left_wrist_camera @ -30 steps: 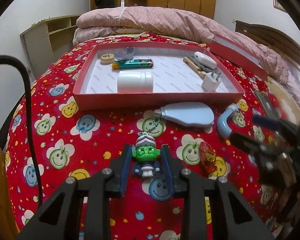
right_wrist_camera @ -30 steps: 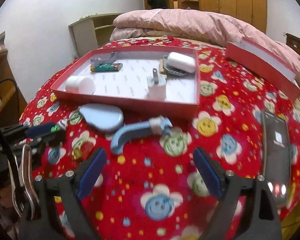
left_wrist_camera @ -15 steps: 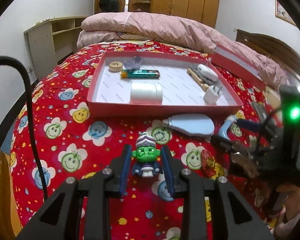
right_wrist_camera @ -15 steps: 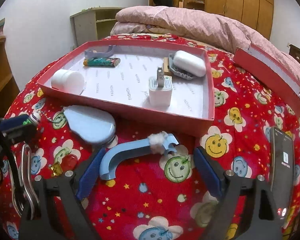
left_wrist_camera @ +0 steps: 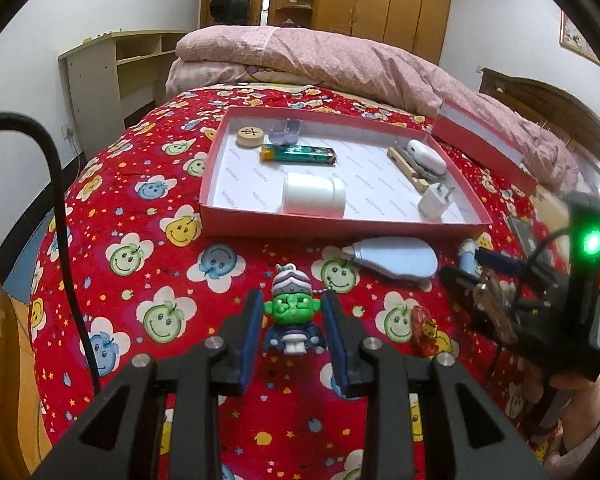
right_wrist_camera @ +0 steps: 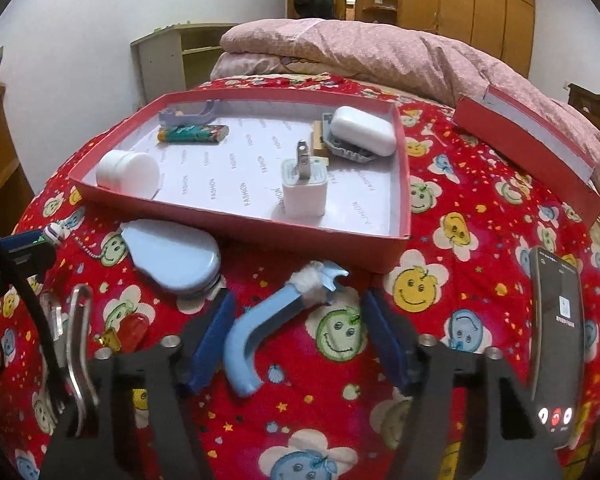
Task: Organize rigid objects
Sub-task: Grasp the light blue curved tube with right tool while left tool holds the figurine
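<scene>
Gripping a green figurine (left_wrist_camera: 293, 314), left fingers (left_wrist_camera: 256, 332); right fingers (right_wrist_camera: 216, 336) closing around blue hook (right_wrist_camera: 260, 324).

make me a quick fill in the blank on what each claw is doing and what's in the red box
1. The left claw is shut on a ____-faced toy figure keychain.
2. The right claw, closing, straddles a curved light ____ plastic handle.
3. In the shallow red cardboard box, the white plug charger stands with its prongs pointing ____.

Missing words: green; blue; up

A phone (right_wrist_camera: 556, 344) lies on the red smiley bedspread (right_wrist_camera: 460, 208), pink quilt (right_wrist_camera: 380, 52) behind.
</scene>
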Demonstrator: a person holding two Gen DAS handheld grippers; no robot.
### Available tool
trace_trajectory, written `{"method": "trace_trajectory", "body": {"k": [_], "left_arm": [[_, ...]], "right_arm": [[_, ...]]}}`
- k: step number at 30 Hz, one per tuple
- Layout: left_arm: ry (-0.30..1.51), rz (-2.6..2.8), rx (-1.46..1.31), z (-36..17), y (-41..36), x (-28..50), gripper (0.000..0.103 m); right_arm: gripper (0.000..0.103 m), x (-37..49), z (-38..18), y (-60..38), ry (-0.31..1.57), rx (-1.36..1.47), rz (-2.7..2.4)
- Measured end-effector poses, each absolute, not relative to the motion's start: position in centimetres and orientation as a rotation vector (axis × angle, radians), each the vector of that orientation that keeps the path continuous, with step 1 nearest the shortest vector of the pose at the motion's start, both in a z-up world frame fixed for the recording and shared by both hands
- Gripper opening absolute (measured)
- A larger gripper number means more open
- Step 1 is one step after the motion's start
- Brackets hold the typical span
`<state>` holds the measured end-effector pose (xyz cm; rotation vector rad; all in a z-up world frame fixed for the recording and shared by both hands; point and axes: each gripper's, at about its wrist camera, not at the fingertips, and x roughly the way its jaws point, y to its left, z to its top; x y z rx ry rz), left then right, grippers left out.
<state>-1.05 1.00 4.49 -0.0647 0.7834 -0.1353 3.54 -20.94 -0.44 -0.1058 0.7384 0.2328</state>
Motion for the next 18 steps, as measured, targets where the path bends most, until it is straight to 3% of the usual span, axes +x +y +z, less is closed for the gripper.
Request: {"method": "trace_trajectory", "body": {"k": [9,18], "left_arm": [[0.779,-0.157,-0.095,4.8,1.7,-0.9,0.031],[0.764,-0.175,-0.096,5.5,1.7,-1.3,0.031]], "right_arm": [[0.017,3.6,-0.1,-22.1,0.732,-0.048,0.199],[0.015,1.9,0.5,-22.0,0.735,-0.003,0.219]]}}
